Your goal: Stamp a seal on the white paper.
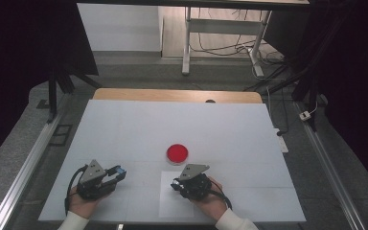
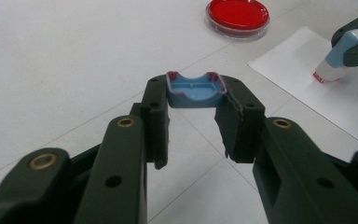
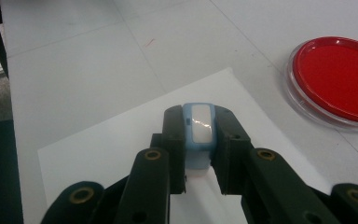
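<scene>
My left gripper [image 1: 119,172] rests on the table at the near left, shut on a small blue cap [image 2: 195,88] whose rim is stained red. To its right, my right gripper [image 1: 177,184] is shut on a blue stamp [image 3: 198,130] with a white top. In the left gripper view the stamp [image 2: 340,58] points its white, red-marked end down onto a white sheet of paper [image 2: 326,112]. A round red dish [image 1: 177,153] with a clear rim lies just beyond the paper [image 1: 170,206], between and ahead of both grippers.
The white table top [image 1: 220,124] stretches wide behind the dish. Its near edge lies right under the person's wrists. Metal rails [image 1: 24,172] run along both sides, and desk legs and cables [image 1: 249,48] stand on the floor beyond the far edge.
</scene>
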Demonstrator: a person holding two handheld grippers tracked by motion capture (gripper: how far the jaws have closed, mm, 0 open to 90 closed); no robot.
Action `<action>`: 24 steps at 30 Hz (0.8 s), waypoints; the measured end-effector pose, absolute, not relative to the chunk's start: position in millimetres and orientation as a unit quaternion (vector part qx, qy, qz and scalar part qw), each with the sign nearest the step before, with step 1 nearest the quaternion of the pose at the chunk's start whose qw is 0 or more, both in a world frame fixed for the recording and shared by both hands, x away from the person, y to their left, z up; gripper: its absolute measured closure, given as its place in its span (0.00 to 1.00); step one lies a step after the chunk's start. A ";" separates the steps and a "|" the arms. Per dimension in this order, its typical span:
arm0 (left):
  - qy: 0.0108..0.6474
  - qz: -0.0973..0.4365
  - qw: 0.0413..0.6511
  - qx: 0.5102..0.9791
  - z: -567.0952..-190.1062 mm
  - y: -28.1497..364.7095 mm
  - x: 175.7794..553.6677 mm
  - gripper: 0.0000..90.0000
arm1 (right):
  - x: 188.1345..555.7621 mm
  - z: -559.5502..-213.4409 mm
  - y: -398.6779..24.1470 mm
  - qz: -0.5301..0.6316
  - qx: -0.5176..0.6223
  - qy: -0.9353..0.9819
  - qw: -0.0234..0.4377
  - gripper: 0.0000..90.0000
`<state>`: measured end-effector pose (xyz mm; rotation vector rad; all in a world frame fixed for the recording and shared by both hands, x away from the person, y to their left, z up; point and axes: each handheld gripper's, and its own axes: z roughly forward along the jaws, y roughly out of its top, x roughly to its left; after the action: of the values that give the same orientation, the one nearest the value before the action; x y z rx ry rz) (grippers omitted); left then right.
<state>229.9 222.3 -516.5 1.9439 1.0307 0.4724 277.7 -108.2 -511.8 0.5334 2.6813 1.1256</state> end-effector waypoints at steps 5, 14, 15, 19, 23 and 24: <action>0.412 0.191 0.432 0.779 -515.9 221.4 229.1 0.72 | 278.2 -512.4 -108.8 0.385 0.181 0.901 0.090 0.84; 0.412 0.190 0.430 0.781 -516.7 222.4 230.0 0.72 | 277.1 -511.6 -108.4 0.383 0.178 0.901 0.095 0.84; 0.412 0.190 0.430 0.780 -516.7 222.5 230.0 0.72 | 277.0 -511.5 -108.5 0.383 0.178 0.901 0.095 0.84; 0.412 0.190 0.430 0.780 -516.6 222.5 230.0 0.72 | 276.5 -509.9 -109.0 0.392 0.179 0.897 0.095 0.84; 0.412 0.190 0.431 0.780 -516.6 222.7 229.9 0.72 | 276.2 -508.2 -109.5 0.393 0.178 0.897 0.097 0.84; 0.412 0.190 0.431 0.780 -516.6 222.8 229.9 0.72 | 276.1 -508.1 -109.5 0.392 0.178 0.897 0.098 0.84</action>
<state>229.9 222.8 -516.6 1.9457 1.0276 0.4747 276.1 -109.5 -508.1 0.5267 2.6560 1.1605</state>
